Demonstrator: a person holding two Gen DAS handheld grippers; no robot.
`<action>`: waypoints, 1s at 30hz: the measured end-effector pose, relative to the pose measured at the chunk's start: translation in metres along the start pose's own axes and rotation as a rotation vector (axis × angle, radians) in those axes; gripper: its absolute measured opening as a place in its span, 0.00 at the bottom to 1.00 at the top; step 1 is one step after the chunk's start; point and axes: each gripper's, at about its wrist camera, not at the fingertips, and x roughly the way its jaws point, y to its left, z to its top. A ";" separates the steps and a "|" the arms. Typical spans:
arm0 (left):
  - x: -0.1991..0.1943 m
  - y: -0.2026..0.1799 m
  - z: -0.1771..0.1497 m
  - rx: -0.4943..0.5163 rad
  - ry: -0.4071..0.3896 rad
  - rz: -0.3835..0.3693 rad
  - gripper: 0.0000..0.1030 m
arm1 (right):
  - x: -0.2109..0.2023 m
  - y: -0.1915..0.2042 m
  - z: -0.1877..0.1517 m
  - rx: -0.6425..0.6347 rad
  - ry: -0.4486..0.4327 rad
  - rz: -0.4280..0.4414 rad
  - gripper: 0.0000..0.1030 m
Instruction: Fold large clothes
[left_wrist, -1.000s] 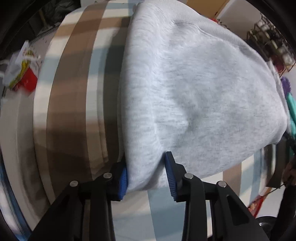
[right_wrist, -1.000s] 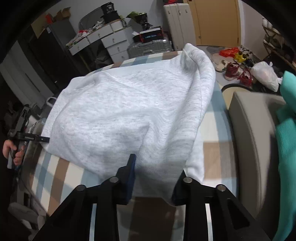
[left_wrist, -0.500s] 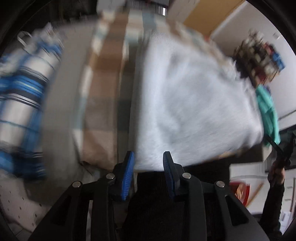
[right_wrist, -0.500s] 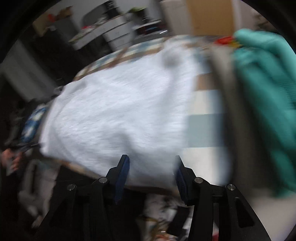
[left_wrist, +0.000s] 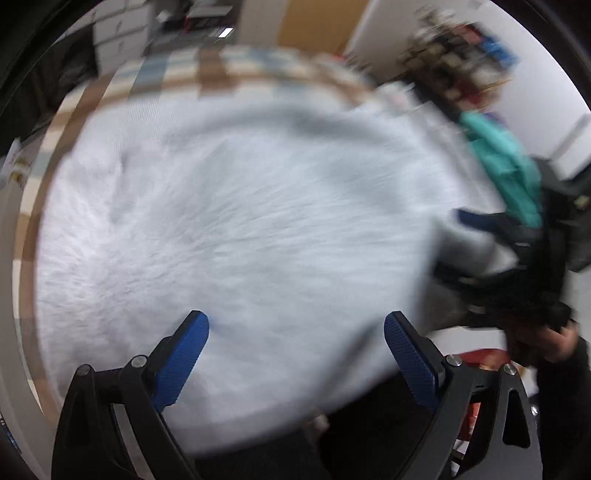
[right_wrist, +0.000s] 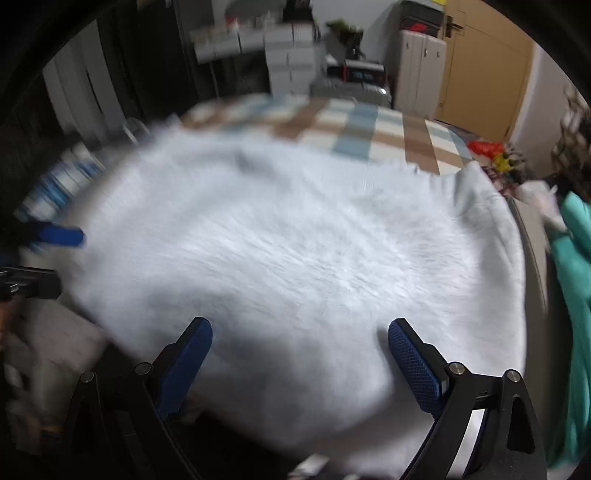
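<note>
Now left gripper (left_wrist: 296, 363) and right gripper (right_wrist: 300, 367) just opened, empty; grey sweatshirt (right_wrist: 295, 266) dropped on bed (right_wrist: 369, 129); more folds likely left.

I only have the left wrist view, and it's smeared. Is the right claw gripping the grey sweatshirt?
Observer: No. The right claw has just been opening. Its jaws stand wide and the grey sweatshirt lies between them, but the pads are not pressing on it.
Operator: Is the sweatshirt's far edge lying flat?
Observer: Not quite. In the right wrist view, its far right corner is bunched up into a peak.
Operator: Is there anything beside the bed that I can't see?
Observer: A blue-and-white striped cloth, blurred, lies at the picture's left, next to the checked bed cover.
</note>
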 end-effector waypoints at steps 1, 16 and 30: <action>0.010 0.010 0.001 -0.035 0.031 -0.015 0.92 | 0.010 -0.004 0.000 0.013 0.010 -0.003 1.00; -0.040 0.020 -0.009 -0.004 -0.193 -0.051 0.98 | -0.028 -0.010 0.027 0.210 -0.101 0.221 0.99; -0.010 0.032 -0.031 0.035 -0.152 -0.107 0.98 | 0.035 0.005 0.107 0.003 0.163 0.075 0.78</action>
